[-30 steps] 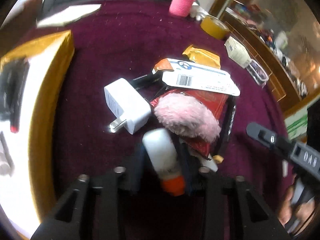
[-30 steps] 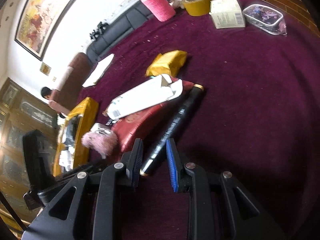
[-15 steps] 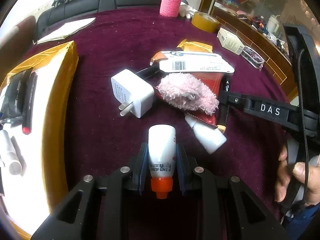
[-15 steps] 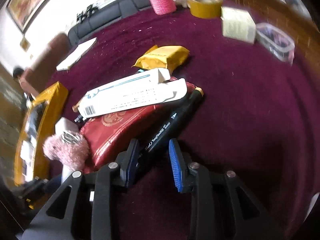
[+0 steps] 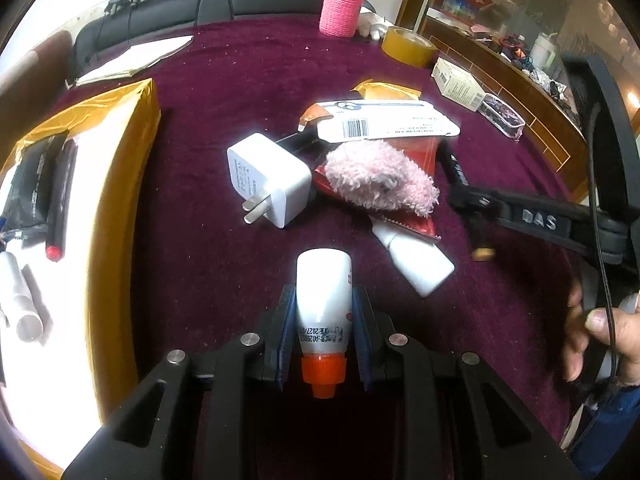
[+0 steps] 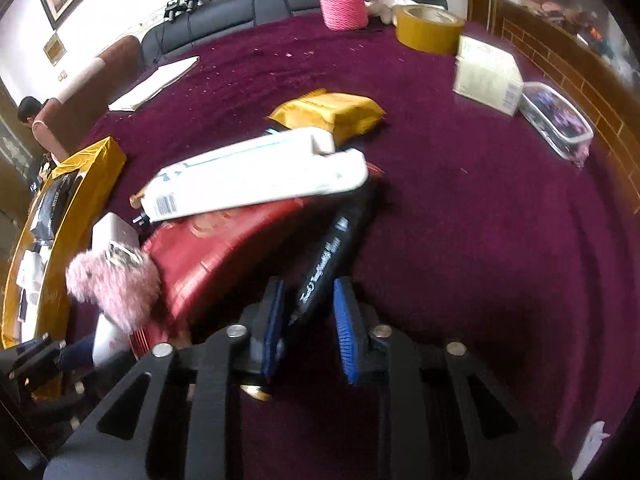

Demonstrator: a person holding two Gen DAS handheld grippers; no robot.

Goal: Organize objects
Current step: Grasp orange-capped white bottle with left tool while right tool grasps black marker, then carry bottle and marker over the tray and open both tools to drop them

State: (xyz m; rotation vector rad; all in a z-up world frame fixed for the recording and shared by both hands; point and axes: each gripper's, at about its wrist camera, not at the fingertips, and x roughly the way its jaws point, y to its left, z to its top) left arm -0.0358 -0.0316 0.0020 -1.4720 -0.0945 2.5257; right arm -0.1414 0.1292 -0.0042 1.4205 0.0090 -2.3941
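Observation:
My left gripper (image 5: 323, 322) is shut on a small white bottle with an orange cap (image 5: 324, 304), held above the maroon tablecloth. My right gripper (image 6: 308, 322) straddles a black marker (image 6: 336, 252), jaws still apart around it; it also shows in the left wrist view (image 5: 460, 172). In the pile lie a white charger (image 5: 268, 180), a pink fluffy pouch (image 5: 378, 182), a red packet (image 6: 224, 248), a white barcode box (image 6: 256, 178), a second white bottle (image 5: 416, 258) and a yellow packet (image 6: 332, 110).
A gold-rimmed tray (image 5: 120, 184) with pens and a black pouch stands at the left. At the back are a pink knitted holder (image 5: 344, 6), a tape roll (image 5: 408, 46), a small carton (image 5: 458, 86), a clear case (image 6: 556, 122) and papers (image 5: 134, 58).
My left gripper has lifted the orange-capped bottle out of the pile and drawn it back. My right gripper has slid forward along the black marker, which now lies deeper between its jaws.

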